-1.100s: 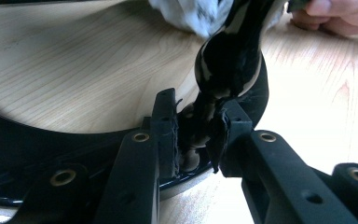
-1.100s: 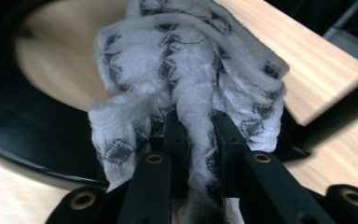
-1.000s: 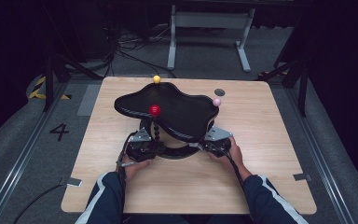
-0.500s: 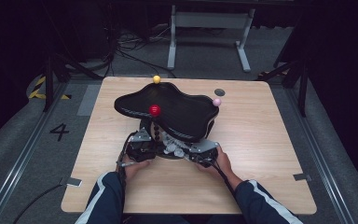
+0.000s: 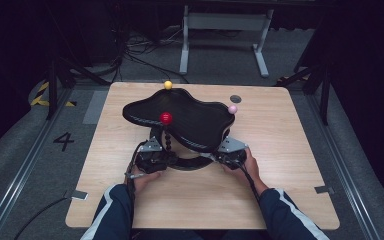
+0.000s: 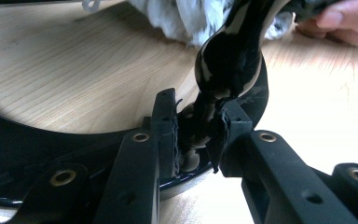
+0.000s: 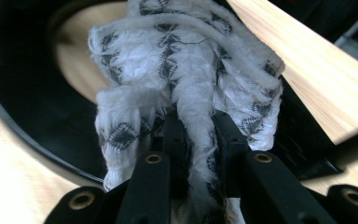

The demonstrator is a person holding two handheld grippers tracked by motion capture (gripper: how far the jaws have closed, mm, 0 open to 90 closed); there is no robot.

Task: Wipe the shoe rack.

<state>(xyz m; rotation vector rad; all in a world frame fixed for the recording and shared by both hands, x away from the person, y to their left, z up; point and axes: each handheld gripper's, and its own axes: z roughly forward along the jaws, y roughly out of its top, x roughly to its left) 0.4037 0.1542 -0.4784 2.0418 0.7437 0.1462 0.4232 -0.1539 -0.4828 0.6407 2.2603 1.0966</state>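
Both hands (image 5: 145,176) clamp fingers low beside the black stand (image 5: 190,162).

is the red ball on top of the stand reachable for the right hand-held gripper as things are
Probably not straight away: the right hand-held gripper is shut on the white patterned cloth under the black saddle-shaped top. The red ball sits uncovered above, so letting go and lifting over the edge should reach it.
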